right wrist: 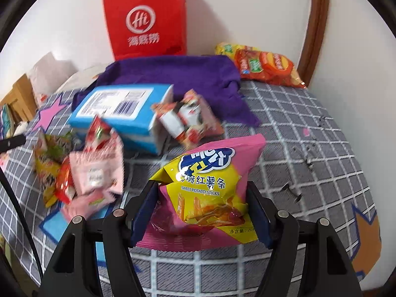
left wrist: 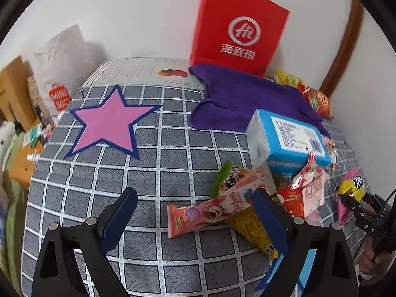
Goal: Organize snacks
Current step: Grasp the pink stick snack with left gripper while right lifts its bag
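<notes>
My right gripper [right wrist: 201, 185] is shut on a pink and yellow sweet potato sticks bag [right wrist: 210, 180], its pads pressing in the bag's two sides above the checked bedspread [right wrist: 297, 136]. The same bag [left wrist: 351, 185] and gripper show at the right edge of the left wrist view. My left gripper [left wrist: 195, 193] stands open, empty, over a long pink snack pack [left wrist: 212, 208] that lies on a yellow packet [left wrist: 250, 230]. A heap of small snack packs [right wrist: 81, 170] lies beside a blue box [right wrist: 116, 109].
A pink star [left wrist: 109, 121] lies on the bedspread to the left, an orange star [right wrist: 366, 247] to the right, a blue shape [right wrist: 53, 225] under the heap. A purple cloth [left wrist: 242, 99] and a red paper bag [left wrist: 237, 29] sit at the wall, orange crisp bags [right wrist: 267, 66] in the corner.
</notes>
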{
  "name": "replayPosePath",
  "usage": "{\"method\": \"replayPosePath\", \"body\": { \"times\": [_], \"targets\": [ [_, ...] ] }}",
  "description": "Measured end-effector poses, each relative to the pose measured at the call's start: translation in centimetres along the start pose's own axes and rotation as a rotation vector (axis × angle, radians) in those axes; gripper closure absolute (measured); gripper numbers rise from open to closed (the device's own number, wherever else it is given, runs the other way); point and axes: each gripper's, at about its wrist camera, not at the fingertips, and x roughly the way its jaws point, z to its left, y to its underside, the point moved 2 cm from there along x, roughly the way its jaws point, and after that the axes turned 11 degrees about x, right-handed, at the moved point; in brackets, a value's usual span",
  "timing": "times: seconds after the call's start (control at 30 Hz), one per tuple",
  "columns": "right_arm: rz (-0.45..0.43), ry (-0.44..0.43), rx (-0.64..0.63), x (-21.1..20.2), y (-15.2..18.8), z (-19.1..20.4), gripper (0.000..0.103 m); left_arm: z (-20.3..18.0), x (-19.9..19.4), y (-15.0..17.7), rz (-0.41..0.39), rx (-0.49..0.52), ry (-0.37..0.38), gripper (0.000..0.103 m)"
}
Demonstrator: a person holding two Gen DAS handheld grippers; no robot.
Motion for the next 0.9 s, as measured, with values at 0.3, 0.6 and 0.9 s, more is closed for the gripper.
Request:
{"method": "replayPosePath", "body": {
  "times": [0.3, 0.6, 0.9],
  "targets": [
    [0.006, 0.045, -0.045, 1.0, 1.7, 1.2, 0.033, 0.4, 0.3, 1.7, 0.015, 0.054, 0.053, 0.01],
    [0.004, 0.03, -0.02, 1.3, 1.5, 0.8, 0.033, -0.2, 1.9, 2.7, 0.062, 0.185, -0.018, 0.01],
    [0.018, 0.016, 0.042, 1.3, 1.3, -0.2, 0.033, -1.9, 3.9, 1.9, 0.063, 0.253, 0.005, 0.031]
  ]
}}
